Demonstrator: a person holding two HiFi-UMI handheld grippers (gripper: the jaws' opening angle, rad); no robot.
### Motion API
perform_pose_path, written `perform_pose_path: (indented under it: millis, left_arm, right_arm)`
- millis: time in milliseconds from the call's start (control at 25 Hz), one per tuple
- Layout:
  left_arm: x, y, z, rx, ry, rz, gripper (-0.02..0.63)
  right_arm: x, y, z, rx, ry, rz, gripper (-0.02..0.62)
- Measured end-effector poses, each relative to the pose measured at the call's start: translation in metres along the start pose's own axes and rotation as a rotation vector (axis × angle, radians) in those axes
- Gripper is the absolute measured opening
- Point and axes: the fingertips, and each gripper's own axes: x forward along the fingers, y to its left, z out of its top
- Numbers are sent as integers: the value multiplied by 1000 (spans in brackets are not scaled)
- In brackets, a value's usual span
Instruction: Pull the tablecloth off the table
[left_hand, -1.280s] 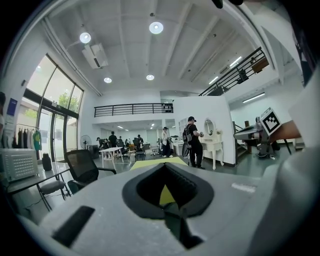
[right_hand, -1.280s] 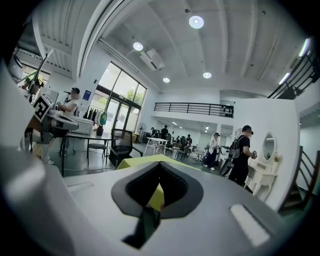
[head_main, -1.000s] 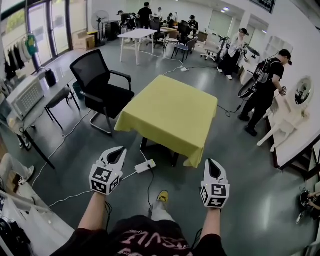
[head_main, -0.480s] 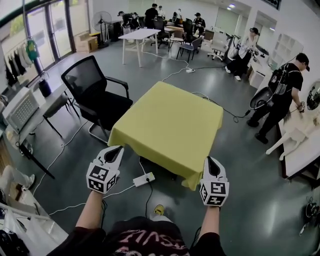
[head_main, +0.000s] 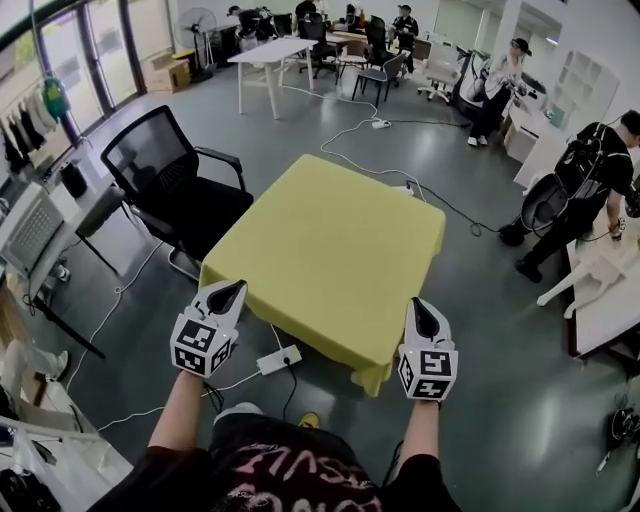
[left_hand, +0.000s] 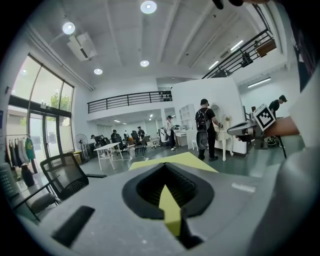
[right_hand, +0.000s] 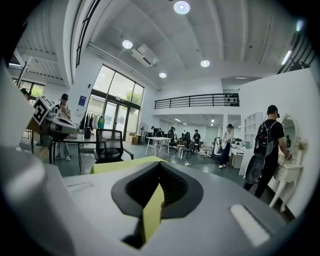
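Note:
A yellow tablecloth (head_main: 330, 235) covers a small square table, hanging over its edges. My left gripper (head_main: 231, 290) is shut and empty, its tip just short of the cloth's near left corner. To the right, my right gripper (head_main: 419, 305) is also shut and empty, beside the near right corner. The left gripper view looks along its closed jaws (left_hand: 167, 200) to the cloth (left_hand: 175, 161) beyond. In the right gripper view the cloth (right_hand: 125, 164) lies past the closed jaws (right_hand: 152, 200). Neither gripper touches the cloth.
A black office chair (head_main: 165, 170) stands left of the table. A white power strip (head_main: 278, 359) and cables lie on the floor by my feet. A person (head_main: 585, 185) and a white desk (head_main: 610, 290) are at the right. More tables and people are at the back.
The table has come closer in the head view as I walked toward it. Both grippers now reach its near edge. Their jaws have stayed shut.

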Motion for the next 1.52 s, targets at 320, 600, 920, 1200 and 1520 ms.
perform_pose_path:
  millis: [320, 600, 920, 1200, 1520]
  left_arm:
    - [45, 10, 20, 43, -29, -11, 6]
    - [88, 46, 19, 32, -39, -42, 6]
    - [194, 109, -9, -13, -16, -169, 6]
    - [287, 189, -19, -19, -9, -299, 6]
    - [343, 234, -35, -10, 29, -402, 6]
  right_arm:
    - [39, -17, 4, 12, -21, -6, 3]
    - [77, -19, 6, -17, -3, -32, 5]
    - [157, -30, -6, 4, 57, -162, 5]
    - [249, -19, 6, 15, 91, -286, 12]
    - [296, -1, -2, -31, 210, -305, 12]
